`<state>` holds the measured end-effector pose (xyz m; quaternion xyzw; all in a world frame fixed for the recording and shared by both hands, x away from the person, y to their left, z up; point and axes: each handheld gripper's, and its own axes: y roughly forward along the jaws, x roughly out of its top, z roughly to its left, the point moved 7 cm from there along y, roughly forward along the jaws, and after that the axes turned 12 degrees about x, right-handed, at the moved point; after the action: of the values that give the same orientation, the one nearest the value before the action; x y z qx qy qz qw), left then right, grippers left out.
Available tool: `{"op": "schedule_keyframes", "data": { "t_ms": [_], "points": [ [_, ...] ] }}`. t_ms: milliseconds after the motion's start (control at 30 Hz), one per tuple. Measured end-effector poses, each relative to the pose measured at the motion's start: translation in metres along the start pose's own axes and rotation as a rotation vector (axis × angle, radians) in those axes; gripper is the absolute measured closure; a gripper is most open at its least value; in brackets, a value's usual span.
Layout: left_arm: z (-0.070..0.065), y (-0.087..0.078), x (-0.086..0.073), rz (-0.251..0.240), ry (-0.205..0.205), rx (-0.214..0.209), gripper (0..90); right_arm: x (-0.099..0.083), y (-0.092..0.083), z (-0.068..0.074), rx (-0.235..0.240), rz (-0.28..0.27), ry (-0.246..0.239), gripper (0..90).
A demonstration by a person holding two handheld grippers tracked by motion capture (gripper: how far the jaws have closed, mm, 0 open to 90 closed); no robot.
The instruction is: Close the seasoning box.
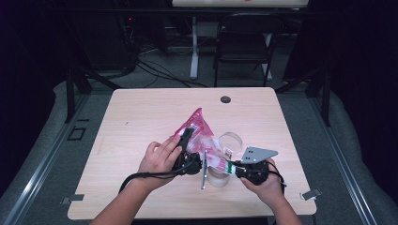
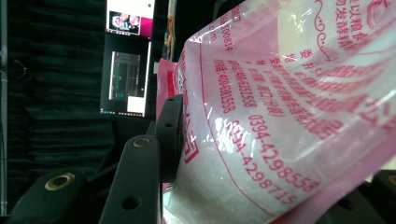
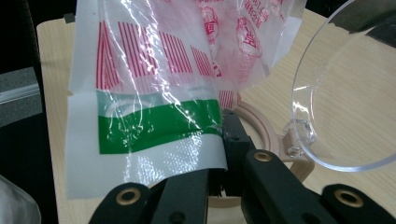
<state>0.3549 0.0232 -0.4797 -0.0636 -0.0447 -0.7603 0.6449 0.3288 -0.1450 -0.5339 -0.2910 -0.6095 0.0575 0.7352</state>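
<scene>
Pink-and-white printed plastic bag [image 1: 199, 133]: glossy, crinkled film, red lettering, green band at sealed white edge; held above pale wood-grain tabletop [image 1: 141, 117], near its front middle. Left tongs [image 1: 184, 143]: black, bolted jaws clamped on bulging body of bag. Right tongs [image 1: 231, 167]: black, pressed together on flat sealed edge. Clear round jar [image 1: 229, 140] with hinged transparent lid and tan ring beneath bag, just beside right tongs.

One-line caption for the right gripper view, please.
Right gripper shut on the green-banded edge of a pink-printed plastic bag, beside a clear hinged jar lid on the wooden table.
</scene>
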Motion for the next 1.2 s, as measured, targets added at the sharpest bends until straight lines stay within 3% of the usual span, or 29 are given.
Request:
{"op": "schedule_keyframes", "data": {
  "t_ms": [1200],
  "points": [
    [-0.005,0.0004,-0.0036,0.012,-0.018,-0.028,63.5,-0.0008,0.0009,-0.0001,-0.008,0.011,-0.004,89.7]
  ]
}}
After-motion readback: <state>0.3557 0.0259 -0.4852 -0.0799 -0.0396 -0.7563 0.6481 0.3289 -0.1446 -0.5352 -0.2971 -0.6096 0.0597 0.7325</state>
